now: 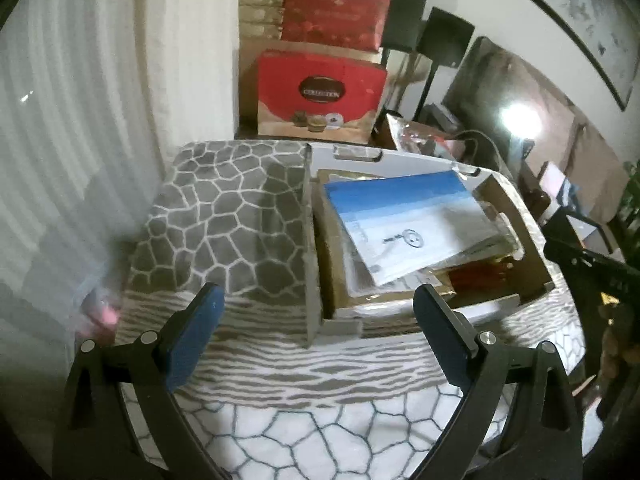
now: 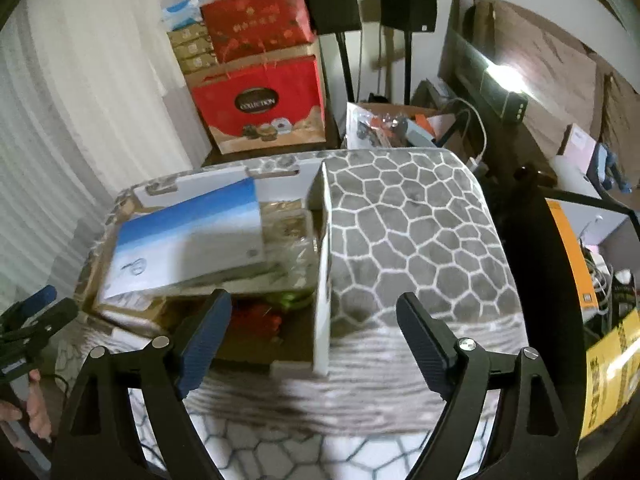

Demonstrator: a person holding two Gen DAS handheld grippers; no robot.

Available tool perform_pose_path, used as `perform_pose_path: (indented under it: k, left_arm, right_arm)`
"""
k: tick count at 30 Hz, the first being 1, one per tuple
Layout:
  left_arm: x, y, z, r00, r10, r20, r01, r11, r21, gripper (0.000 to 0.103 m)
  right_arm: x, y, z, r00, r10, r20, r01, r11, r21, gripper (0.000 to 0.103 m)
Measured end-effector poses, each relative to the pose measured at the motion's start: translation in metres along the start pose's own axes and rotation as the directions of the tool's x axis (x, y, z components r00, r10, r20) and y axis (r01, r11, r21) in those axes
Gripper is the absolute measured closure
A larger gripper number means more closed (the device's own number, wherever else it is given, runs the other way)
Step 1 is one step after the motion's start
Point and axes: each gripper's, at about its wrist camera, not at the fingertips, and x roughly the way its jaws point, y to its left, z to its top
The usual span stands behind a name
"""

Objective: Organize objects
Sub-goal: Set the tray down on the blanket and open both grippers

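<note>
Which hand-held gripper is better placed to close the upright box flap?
Probably left. The left hand-held gripper is open with the upright flap centred between its fingers; the right hand-held gripper, also open, faces the flap's end.

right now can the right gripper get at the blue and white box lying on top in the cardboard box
Probably yes: the right gripper is open and empty, and the blue and white box lies uncovered on top of the cardboard box.

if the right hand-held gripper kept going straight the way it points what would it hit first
Probably the upright white flap of the open cardboard box, which stands between the open fingers of the right hand-held gripper; depth is unclear.
</note>
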Motion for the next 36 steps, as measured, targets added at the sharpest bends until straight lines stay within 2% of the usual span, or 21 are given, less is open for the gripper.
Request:
perform_pose_path:
  k: [6, 8, 11, 13, 15, 19, 23, 36]
  left_arm:
    - [-0.006, -0.006, -0.008, 1.000, 0.009, 0.009, -0.009, 1.000, 0.007, 0.008]
    - [-0.008, -0.009, -0.010, 1.000, 0.013, 0.009, -0.013, 1.000, 0.007, 0.008]
    - [-0.012, -0.013, -0.012, 1.000, 0.021, 0.016, -0.021, 1.000, 0.011, 0.007]
    - [-0.013, -0.017, -0.013, 0.999, 0.041, 0.021, -0.041, 0.999, 0.025, 0.000]
    - [-0.015, -0.021, -0.016, 0.998, 0.052, 0.032, -0.054, 0.998, 0.039, 0.000]
    - [-0.016, -0.027, -0.019, 0.998, 0.054, 0.028, -0.056, 0.997, 0.049, 0.000]
    - [-0.016, -0.029, -0.022, 0.999, 0.046, 0.023, -0.046, 0.998, 0.034, 0.000]
    - [-0.020, -0.024, -0.025, 0.994, 0.098, 0.052, -0.099, 0.995, 0.017, 0.000]
  right_arm:
    - [-0.019, 0.020, -0.018, 0.997, -0.052, 0.054, 0.054, 0.998, -0.032, 0.016]
    - [-0.024, 0.024, -0.023, 0.996, -0.062, 0.061, 0.064, 0.997, -0.031, 0.012]
    - [-0.029, 0.029, -0.031, 0.995, -0.070, 0.073, 0.072, 0.997, -0.029, 0.012]
    - [-0.033, 0.033, -0.037, 0.994, -0.066, 0.083, 0.069, 0.997, -0.034, 0.012]
    - [-0.036, 0.036, -0.042, 0.993, -0.076, 0.092, 0.080, 0.996, -0.036, 0.011]
    - [-0.039, 0.039, -0.050, 0.992, -0.078, 0.102, 0.081, 0.996, -0.030, 0.001]
    - [-0.040, 0.042, -0.055, 0.991, -0.081, 0.104, 0.084, 0.996, -0.029, 0.001]
    - [-0.045, 0.048, -0.060, 0.986, -0.113, 0.121, 0.118, 0.993, -0.029, 0.001]
